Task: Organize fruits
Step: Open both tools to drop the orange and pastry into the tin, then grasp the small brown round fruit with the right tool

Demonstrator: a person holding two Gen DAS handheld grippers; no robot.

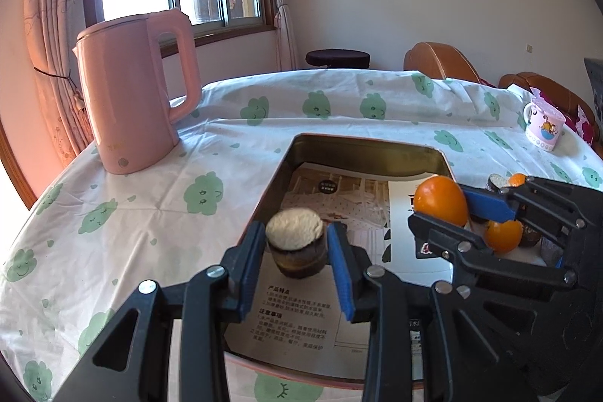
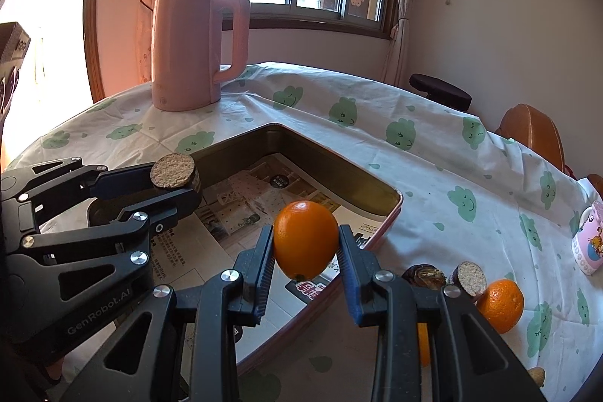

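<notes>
My left gripper (image 1: pixel 296 245) is shut on a dark cut fruit half (image 1: pixel 296 242) with a pale grainy cut face, held over the near left part of the metal tray (image 1: pixel 361 147). My right gripper (image 2: pixel 305 249) is shut on an orange (image 2: pixel 305 239) above the tray's right rim (image 2: pixel 392 210). Each gripper shows in the other view: the right one (image 1: pixel 441 210) with the orange (image 1: pixel 441 200), the left one (image 2: pixel 177 181) with the fruit half (image 2: pixel 174 170). Loose fruit lies on the cloth right of the tray: an orange (image 2: pixel 500 304) and dark fruit halves (image 2: pixel 471 277).
The tray is lined with printed paper (image 1: pixel 331 210). A pink kettle (image 1: pixel 137 93) stands on the cloud-print tablecloth (image 1: pixel 150 198) at the far left. A pink mug (image 1: pixel 544 125) stands at the far right. Chairs (image 1: pixel 439 61) and a stool (image 1: pixel 337 58) stand behind the table.
</notes>
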